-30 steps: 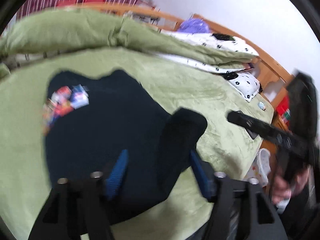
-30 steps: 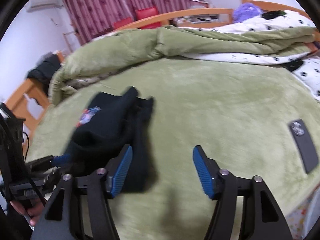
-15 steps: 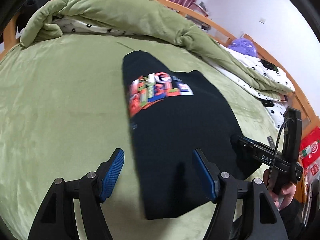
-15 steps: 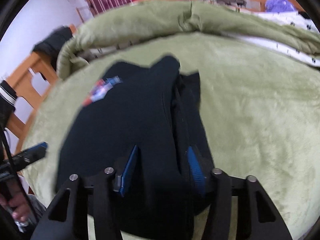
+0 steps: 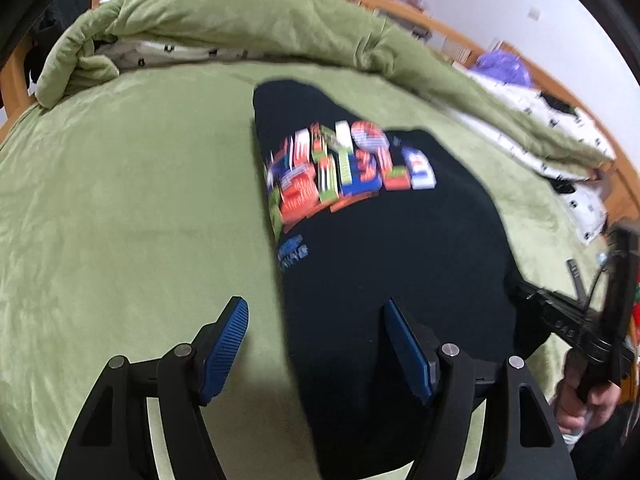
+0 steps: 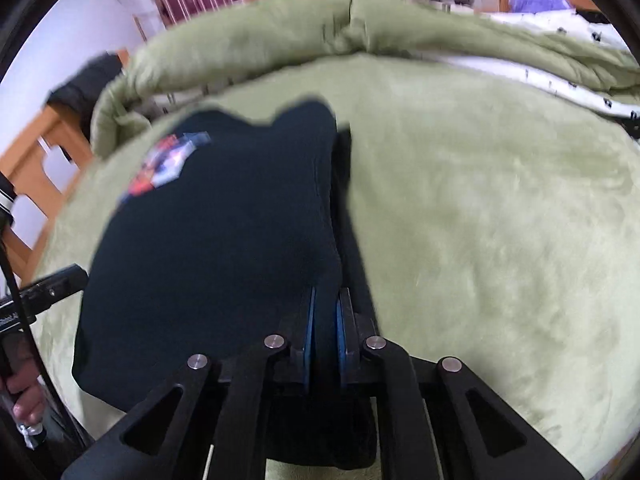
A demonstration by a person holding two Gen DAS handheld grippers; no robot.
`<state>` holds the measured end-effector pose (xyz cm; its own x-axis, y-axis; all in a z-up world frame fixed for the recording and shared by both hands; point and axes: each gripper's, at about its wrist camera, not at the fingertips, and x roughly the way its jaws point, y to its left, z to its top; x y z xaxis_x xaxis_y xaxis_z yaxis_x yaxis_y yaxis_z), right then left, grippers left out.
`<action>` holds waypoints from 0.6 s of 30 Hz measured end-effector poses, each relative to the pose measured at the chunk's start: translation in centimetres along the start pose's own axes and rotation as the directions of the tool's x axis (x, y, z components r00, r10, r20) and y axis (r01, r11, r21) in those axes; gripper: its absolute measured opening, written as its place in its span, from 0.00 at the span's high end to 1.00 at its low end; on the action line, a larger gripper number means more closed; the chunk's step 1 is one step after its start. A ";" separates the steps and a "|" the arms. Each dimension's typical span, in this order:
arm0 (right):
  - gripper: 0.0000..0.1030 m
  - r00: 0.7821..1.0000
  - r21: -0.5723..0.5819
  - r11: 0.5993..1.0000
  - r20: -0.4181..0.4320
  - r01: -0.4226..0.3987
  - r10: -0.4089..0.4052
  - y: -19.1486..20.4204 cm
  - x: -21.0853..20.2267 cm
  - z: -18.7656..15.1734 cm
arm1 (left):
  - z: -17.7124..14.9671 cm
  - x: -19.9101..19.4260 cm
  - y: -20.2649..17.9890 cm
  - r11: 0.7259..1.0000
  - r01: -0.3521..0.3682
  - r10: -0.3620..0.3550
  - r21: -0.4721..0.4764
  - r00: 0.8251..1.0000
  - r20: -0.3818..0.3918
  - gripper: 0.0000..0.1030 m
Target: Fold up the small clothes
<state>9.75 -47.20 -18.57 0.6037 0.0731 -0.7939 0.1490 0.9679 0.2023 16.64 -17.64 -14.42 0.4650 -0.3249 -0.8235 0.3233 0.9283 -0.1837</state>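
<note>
Two hand-held grippers work over a bed covered by a green plush blanket (image 5: 120, 208); the left hand-held gripper (image 5: 316, 344) hovers with jaws wide apart above the near edge of a black T-shirt with a multicoloured letter print (image 5: 392, 264); the right hand-held gripper (image 6: 325, 332) is clamped on that shirt's folded right edge; motion blur softens both views.

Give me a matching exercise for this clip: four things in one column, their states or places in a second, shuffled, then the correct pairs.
Things:
1. left gripper
2. right gripper
3. shirt
4. duvet

States or places:
A. heaped along the bed's far side
B. shut on dark fabric
C. open, straddling the shirt's left edge
D. lying on the green blanket, print up

Pairs: 1-C, 2-B, 3-D, 4-A
</note>
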 end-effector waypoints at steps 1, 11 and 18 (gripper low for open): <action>0.88 1.000 -0.023 0.999 0.006 0.031 -0.031 0.5 -0.3 0.1 | -0.1 0.1 -0.2 1.000 -0.011 0.011 0.004 1.000 -0.004 0.33; 0.55 0.988 -0.022 0.988 0.025 0.153 -0.152 1.6 -7.2 1.5 | -0.5 -4.9 -2.2 0.998 -0.044 0.042 0.039 0.997 0.060 0.33; 0.37 0.976 0.011 0.980 0.085 0.201 -0.201 1.9 -14.2 0.3 | -1.4 -10.4 -4.1 0.994 -0.085 0.075 0.069 0.988 0.137 0.24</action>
<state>1.68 -46.46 -6.70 0.6256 -0.1438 -0.7668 0.2757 0.9602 0.0449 9.35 -17.80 -5.80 0.5965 -0.2762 -0.7536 0.3386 0.9379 -0.0756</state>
